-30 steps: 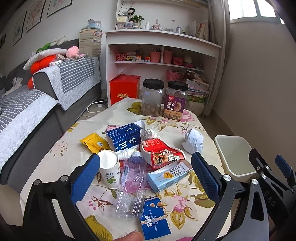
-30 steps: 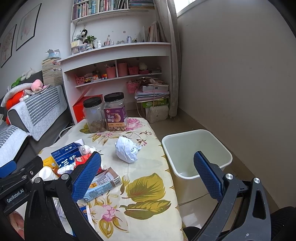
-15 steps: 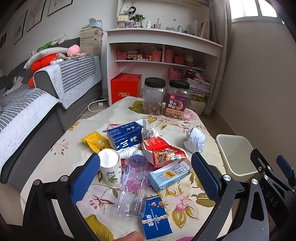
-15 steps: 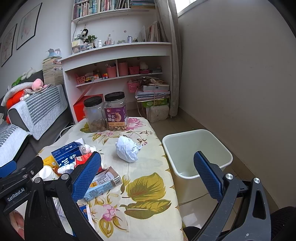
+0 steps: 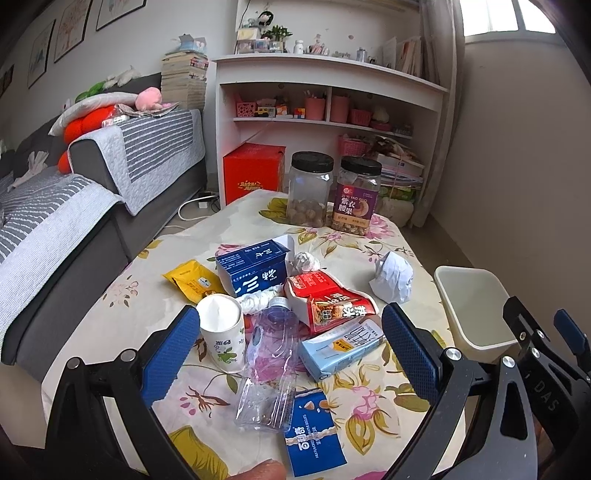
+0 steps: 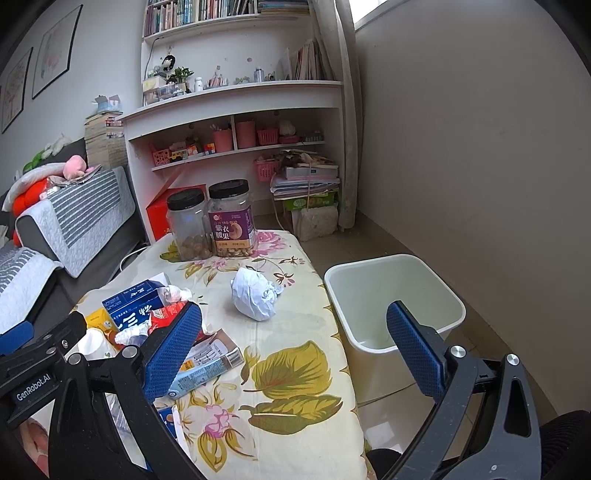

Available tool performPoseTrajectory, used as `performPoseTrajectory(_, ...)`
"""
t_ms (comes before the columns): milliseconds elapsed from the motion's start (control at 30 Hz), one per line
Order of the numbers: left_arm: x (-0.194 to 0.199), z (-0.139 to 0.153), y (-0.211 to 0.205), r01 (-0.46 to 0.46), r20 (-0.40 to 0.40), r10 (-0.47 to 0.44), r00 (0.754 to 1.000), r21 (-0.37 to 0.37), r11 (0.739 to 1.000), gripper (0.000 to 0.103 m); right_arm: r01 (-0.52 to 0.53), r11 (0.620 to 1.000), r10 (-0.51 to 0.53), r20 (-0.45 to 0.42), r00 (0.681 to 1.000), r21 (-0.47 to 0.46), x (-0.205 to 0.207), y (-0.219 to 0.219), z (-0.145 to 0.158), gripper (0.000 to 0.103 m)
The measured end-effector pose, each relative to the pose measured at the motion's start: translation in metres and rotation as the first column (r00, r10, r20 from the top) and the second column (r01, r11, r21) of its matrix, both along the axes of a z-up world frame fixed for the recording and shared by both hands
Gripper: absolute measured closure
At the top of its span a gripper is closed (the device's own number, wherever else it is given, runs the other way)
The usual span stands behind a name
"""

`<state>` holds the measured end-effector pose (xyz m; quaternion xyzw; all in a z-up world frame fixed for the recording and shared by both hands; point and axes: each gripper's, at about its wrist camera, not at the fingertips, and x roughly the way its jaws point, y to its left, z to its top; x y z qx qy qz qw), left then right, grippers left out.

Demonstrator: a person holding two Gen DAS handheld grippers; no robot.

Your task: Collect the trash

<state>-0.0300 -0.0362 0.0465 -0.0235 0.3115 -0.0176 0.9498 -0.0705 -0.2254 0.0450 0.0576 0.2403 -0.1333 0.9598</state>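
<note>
Left gripper (image 5: 291,350) spread wide, empty, above trash pile: cup (image 5: 221,338), crushed bottle (image 5: 269,369), light-blue carton (image 5: 341,349), red wrapper (image 5: 325,304). Paper ball (image 5: 392,277) near bin (image 5: 476,306).

a home living room: grey sofa (image 5: 88,206) with striped throws at the left of the frame, white shelf unit (image 5: 332,110) of books and trinkets behind, framed pictures (image 5: 70,26) upper left.

Crumpled paper ball (image 6: 255,293), cartons, crushed bottle (image 5: 271,363) on table; empty white bin (image 6: 395,299) beside.
</note>
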Motion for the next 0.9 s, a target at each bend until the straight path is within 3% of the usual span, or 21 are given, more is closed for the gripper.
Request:
performPoseTrajectory(133,0.011,-0.001,0.004,-0.012,-0.046,0.012,0.999,0.0,1.0,0.007,-0.01,1.0,0.009,-0.062,0.998,-0.014,0.008,0.003,0.001,0.007)
performPoseTrajectory(200,0.023,-0.002,0.009,-0.007,-0.1,0.006,0.995,-0.01,1.0,0.007,-0.023,0.999,0.016,-0.138,0.99,-0.049,0.019,0.002,0.004,0.007)
performPoseTrajectory(433,0.06,-0.001,0.029,0.022,-0.233,-0.029,0.972,-0.031,0.999,0.007,-0.111,0.992,0.095,-0.213,0.972,-0.064,0.052,0.01,0.028,0.007)
performPoseTrajectory(567,0.088,-0.012,0.046,-0.001,-0.368,-0.016,0.93,-0.044,0.999,0.007,-0.165,0.985,0.172,-0.314,0.934,0.047,0.087,0.003,0.032,0.007)
performPoseTrajectory(667,0.107,-0.027,0.052,-0.015,-0.445,0.045,0.895,0.07,0.997,0.007,-0.207,0.973,0.231,-0.365,0.902,0.103,0.111,0.004,0.026,0.007)
performPoseTrajectory(733,0.114,-0.039,0.056,-0.002,-0.49,0.049,0.87,0.096,0.995,0.007,-0.219,0.969,0.247,-0.379,0.892,0.114,0.122,0.005,0.018,0.007)
performPoseTrajectory(900,0.132,-0.077,0.086,-0.113,-0.611,0.092,0.786,0.004,0.994,0.007,-0.212,0.971,0.238,-0.391,0.889,0.108,0.133,0.004,-0.02,0.007)
